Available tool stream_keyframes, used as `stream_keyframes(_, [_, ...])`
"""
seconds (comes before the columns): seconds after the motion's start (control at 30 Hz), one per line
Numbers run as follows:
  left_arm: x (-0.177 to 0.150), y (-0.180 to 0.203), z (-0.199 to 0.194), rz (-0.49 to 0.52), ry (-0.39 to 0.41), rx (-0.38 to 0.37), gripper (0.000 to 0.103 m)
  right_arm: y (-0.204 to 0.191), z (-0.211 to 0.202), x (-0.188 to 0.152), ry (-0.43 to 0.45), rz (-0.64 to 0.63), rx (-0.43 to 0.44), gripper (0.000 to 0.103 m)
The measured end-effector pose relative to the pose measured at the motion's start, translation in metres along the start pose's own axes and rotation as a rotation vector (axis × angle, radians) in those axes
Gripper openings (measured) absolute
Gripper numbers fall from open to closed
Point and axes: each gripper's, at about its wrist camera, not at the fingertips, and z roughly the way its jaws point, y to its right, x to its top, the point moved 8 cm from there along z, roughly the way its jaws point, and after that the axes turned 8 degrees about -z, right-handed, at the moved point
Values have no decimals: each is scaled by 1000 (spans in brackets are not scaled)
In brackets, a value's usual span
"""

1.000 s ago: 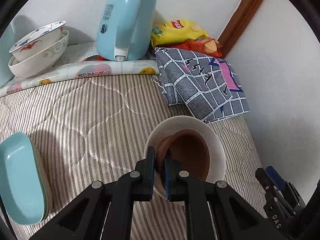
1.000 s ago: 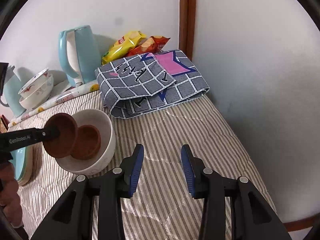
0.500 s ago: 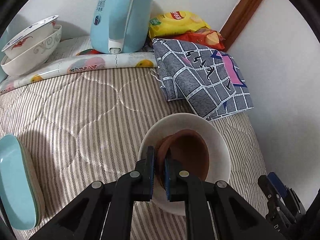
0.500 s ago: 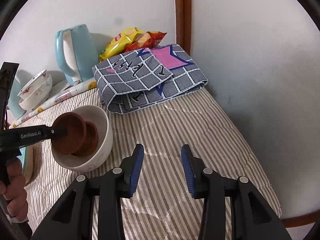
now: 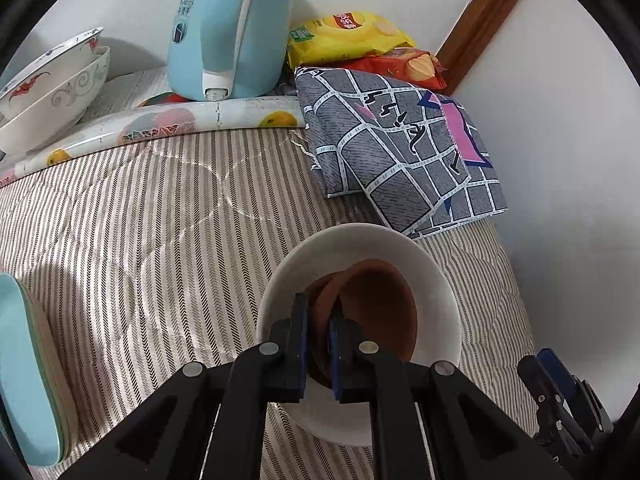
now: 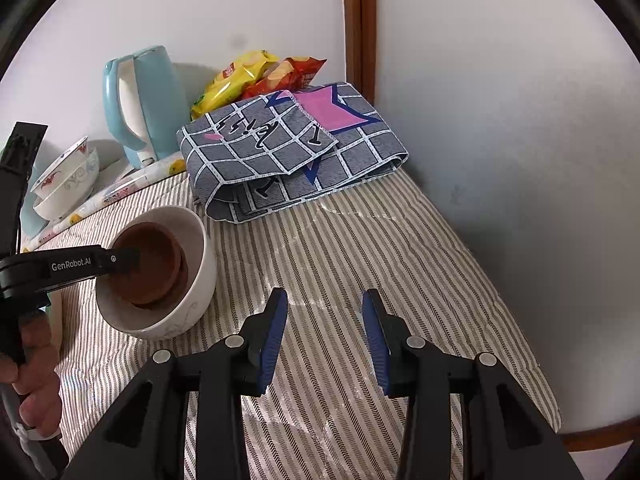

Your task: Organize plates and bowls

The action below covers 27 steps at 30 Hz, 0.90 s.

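The brown bowl I am carrying now sits low inside the white bowl, nesting onto a second brown one already there; a second ago it hung tilted above the rim. My left gripper is clamped on its near edge, so the stacking looks almost done and I judge that letting go comes next. My right gripper hovers with its jaws spread and nothing in them, near the right side of the striped quilt. Far left, two patterned bowls are stacked beside the blue kettle; teal plates lie at the near left; a folded grey cloth lies far right.
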Motion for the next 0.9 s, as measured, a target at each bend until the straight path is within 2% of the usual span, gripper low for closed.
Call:
stream_keyframes(0.37, [-5, 2, -1, 33, -1, 12, 10, -10, 2, -3, -11, -14, 11, 39])
stream_keyframes(0.57, [-7, 5, -3, 65, 0, 36, 16, -11, -2, -2, -6, -13, 12, 39])
stream_keyframes(0.77, [-9, 4, -4, 73, -3, 42, 16, -13, -6, -1, 1, -18, 14, 42])
stream_keyframes(0.9, [-9, 7, -12, 90, 14, 34, 23, -16, -6, 0, 3, -12, 35, 42])
